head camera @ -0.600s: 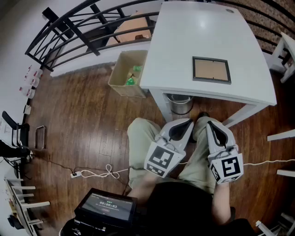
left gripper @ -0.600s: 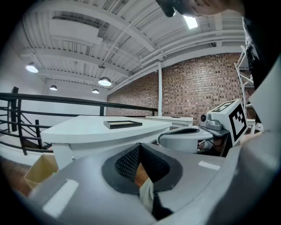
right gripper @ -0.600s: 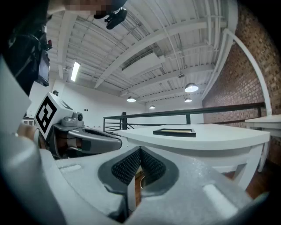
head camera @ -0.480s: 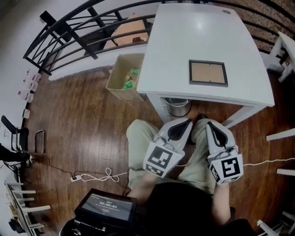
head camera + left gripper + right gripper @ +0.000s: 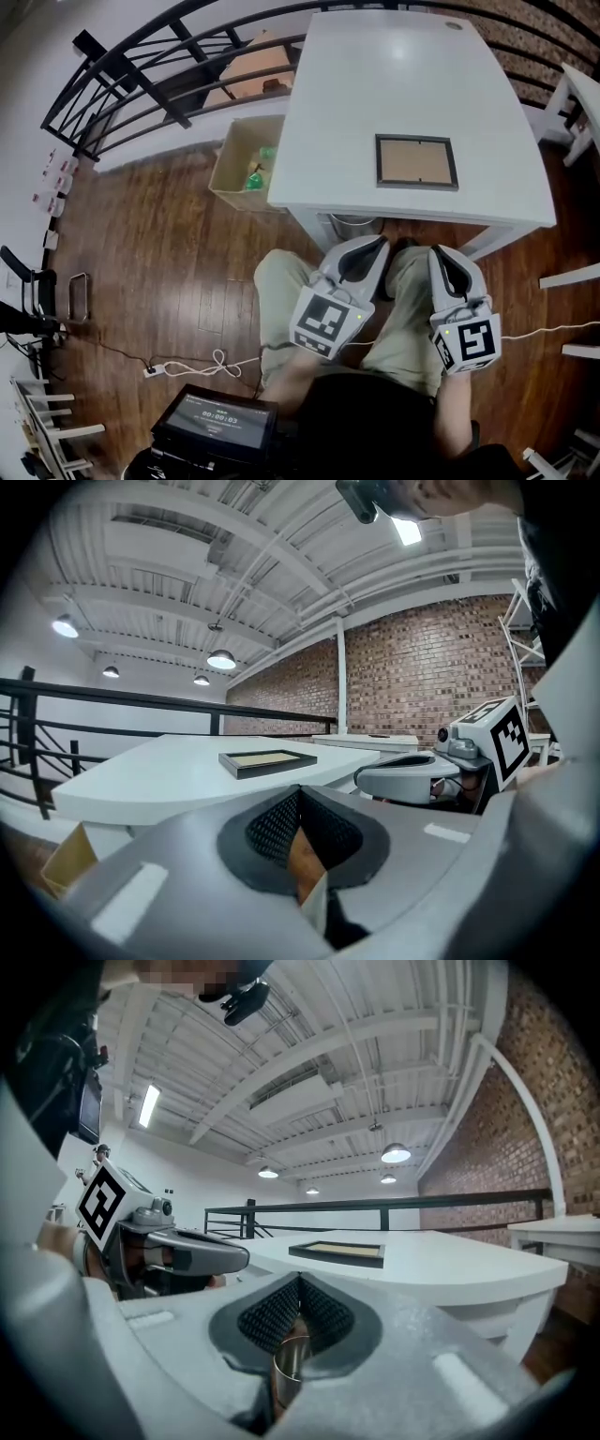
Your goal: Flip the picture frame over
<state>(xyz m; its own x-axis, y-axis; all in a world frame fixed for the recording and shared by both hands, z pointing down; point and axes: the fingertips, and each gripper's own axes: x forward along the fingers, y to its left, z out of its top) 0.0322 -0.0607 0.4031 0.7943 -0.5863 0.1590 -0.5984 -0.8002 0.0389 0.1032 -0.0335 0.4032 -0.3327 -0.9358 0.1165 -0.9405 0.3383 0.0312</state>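
The picture frame (image 5: 417, 161), dark-rimmed with a tan panel facing up, lies flat on the white table (image 5: 375, 84) near its front edge. It also shows in the left gripper view as the frame (image 5: 267, 760) and in the right gripper view as the frame (image 5: 337, 1252). My left gripper (image 5: 367, 246) and right gripper (image 5: 445, 255) are held side by side over the person's lap, short of the table edge, both pointing at the table. The left gripper (image 5: 300, 794) is shut with nothing in it. The right gripper (image 5: 300, 1283) is shut and holds nothing either.
A metal bin (image 5: 354, 222) stands under the table. A cardboard box (image 5: 239, 164) with green items sits on the wooden floor at the table's left, by a black railing (image 5: 141, 75). White furniture (image 5: 581, 103) is at right. A screen (image 5: 216, 417) and a cable (image 5: 187, 361) lie near the person.
The head view has shifted: table and frame now sit lower and further left in the picture. Both grippers stay shut over the lap, hardly moved.
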